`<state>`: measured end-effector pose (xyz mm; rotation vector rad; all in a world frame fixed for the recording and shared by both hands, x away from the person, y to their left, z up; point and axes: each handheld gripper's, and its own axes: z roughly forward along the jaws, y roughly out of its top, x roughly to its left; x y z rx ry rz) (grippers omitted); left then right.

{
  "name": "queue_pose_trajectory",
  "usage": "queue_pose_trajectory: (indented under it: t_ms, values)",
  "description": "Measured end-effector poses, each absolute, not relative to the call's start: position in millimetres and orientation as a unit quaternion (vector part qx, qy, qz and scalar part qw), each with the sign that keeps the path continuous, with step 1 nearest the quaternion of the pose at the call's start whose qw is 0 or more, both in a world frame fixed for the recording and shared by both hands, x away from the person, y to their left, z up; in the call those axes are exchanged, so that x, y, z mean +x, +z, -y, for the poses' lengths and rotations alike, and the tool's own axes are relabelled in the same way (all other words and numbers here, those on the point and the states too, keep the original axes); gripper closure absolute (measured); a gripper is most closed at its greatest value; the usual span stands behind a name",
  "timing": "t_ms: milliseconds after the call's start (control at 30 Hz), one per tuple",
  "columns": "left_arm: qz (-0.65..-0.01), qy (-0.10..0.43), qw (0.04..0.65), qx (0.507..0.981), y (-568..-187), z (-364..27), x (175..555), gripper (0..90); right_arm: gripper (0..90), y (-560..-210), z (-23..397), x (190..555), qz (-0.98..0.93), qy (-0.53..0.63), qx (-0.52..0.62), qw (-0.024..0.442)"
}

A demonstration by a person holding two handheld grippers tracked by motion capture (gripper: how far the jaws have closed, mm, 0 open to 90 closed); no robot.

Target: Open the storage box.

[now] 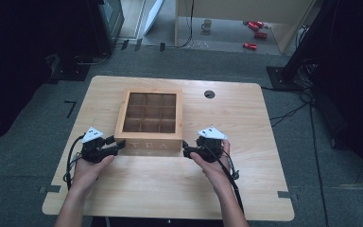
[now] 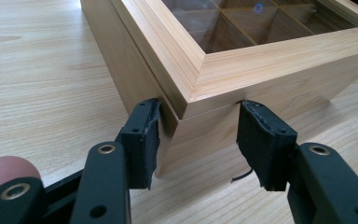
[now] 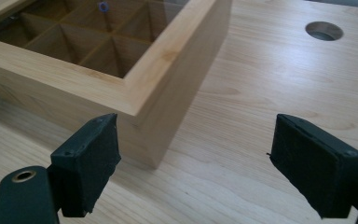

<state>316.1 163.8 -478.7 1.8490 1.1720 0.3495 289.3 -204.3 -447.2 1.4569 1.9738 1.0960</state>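
A square wooden tea box with a glass lid and empty compartments stands on the table, lid down. In the left gripper view its front-left corner sits between my left gripper's jaws, and both pads press its two faces just under the lid's rim. In the high view the left gripper is at that corner. My right gripper is at the box's front-right corner. Its jaws stand wide apart, the left pad beside the corner and the right pad over bare table.
The light wooden table has a round cable hole behind the box to the right, also seen as a hole in the right gripper view. Bare tabletop lies in front of the box. Grey floor surrounds the table.
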Motion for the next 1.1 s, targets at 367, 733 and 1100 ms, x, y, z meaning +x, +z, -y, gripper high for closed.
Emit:
queue_pose_trajectory:
  t_ms: [367, 733, 1100]
  values:
    - [-0.477, 0.141, 0.441, 0.747, -476.5, -163.7, 315.7, 52.2, 15.2, -448.5, 188.3, 294.3, -0.723, 0.403, 0.516, 0.220]
    - [-0.477, 0.151, 0.436, 0.748, -474.4, -162.3, 314.5, 53.9, 15.2, -451.5, 179.5, 293.3, -0.729, 0.408, 0.507, 0.212]
    - [-0.476, 0.160, 0.437, 0.746, -468.9, -160.7, 312.9, 54.4, 15.2, -451.4, 180.9, 292.4, -0.730, 0.407, 0.507, 0.212]
